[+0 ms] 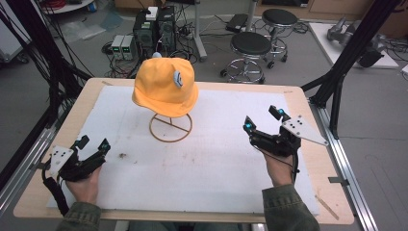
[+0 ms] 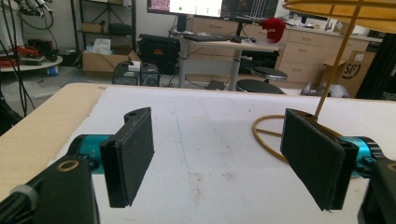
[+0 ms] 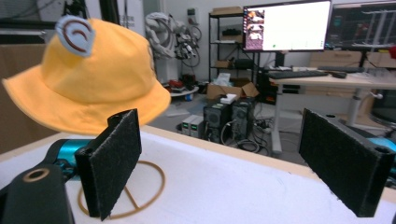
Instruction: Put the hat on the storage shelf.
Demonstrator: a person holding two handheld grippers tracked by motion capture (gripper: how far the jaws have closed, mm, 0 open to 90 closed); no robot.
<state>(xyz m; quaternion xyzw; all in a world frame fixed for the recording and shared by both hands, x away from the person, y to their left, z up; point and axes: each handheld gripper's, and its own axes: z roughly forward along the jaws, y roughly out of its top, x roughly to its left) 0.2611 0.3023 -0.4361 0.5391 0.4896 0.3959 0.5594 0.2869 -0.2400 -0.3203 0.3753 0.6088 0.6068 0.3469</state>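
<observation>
From the high view I have the wooden table (image 1: 29, 192) in front of me, most of its top covered by a white mat (image 1: 211, 163) that carries a few dark smudges; a strip of bare wood frames the mat on every side. Next in size is the yellow bucket hat (image 1: 165, 88), which sits at the far middle of the mat on top of a thin wire stand (image 1: 170, 127); the hat hides the upper part of the stand, and I see the stand's ring base lying flat on the mat just below the brim. A small white and blue patch (image 1: 178, 78) is sewn to the crown of the hat.

My left gripper (image 1: 94, 143) is near the left edge of the mat, held in my left hand (image 1: 85, 185), well apart from the hat; its jaws are spread wide with nothing between them, and in the left gripper view I see bare mat between the pads and the ring of the stand behind the right-hand one. My right gripper (image 1: 262, 119) is toward the right side of the mat, held in my right hand (image 1: 278, 168); its jaws are also spread wide and hold nothing; in the right gripper view the hat sits beyond its left-hand jaw, not touching it.
</observation>
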